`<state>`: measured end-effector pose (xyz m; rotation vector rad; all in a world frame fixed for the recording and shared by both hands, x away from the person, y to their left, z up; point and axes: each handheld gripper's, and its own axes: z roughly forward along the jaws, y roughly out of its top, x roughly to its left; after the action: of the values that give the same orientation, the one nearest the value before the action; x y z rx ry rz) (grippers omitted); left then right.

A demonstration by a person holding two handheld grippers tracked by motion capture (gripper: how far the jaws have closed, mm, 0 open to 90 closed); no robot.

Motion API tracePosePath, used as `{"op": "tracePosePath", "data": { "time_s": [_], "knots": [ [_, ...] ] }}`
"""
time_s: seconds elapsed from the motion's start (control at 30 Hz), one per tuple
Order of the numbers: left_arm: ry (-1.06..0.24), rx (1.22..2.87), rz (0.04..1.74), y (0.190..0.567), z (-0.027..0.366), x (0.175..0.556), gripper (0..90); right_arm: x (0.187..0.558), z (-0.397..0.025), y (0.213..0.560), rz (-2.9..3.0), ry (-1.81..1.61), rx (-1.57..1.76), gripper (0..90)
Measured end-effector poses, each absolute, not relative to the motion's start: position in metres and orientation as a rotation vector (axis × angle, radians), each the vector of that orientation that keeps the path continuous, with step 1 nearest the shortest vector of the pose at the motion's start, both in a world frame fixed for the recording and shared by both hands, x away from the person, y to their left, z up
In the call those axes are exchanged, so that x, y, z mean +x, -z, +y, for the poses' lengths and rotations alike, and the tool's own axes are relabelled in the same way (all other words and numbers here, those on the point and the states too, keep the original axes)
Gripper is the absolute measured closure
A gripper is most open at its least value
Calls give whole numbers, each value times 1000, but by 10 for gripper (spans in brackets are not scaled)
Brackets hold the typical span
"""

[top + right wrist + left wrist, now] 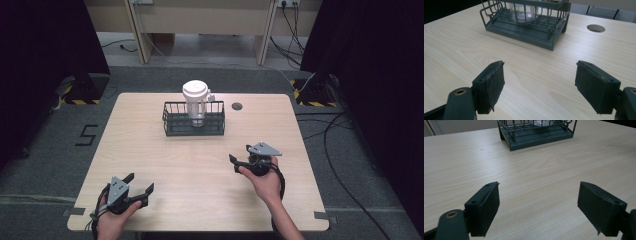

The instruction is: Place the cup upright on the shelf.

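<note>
A dark wire basket (pixel 194 119) is seen at 12 o'clock on the wooden table (pixel 150 150), toward the far edge. A clear bottle with a white cap (pixel 195 102) is stood upright inside it. The left gripper (pixel 139 189) is held at 7 o'clock, jaws spread wide, nothing between them. The right gripper (pixel 239 156) is held at 4 o'clock, jaws likewise apart and empty. A round hole (pixel 237 106) is noted at 1 o'clock, just beside the basket.

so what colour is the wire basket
Dark green wire basket, clearest in the right gripper view.
</note>
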<state>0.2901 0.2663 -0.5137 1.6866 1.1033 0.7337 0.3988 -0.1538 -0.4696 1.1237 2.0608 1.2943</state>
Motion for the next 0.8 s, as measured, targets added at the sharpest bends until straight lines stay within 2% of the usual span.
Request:
{"op": "tracePosePath", "data": {
  "time_s": [0.8],
  "knots": [
    [-739,1687,1108,514,266,290,174,371,-196,494,1992,-1286,1177,239]
  ]
}}
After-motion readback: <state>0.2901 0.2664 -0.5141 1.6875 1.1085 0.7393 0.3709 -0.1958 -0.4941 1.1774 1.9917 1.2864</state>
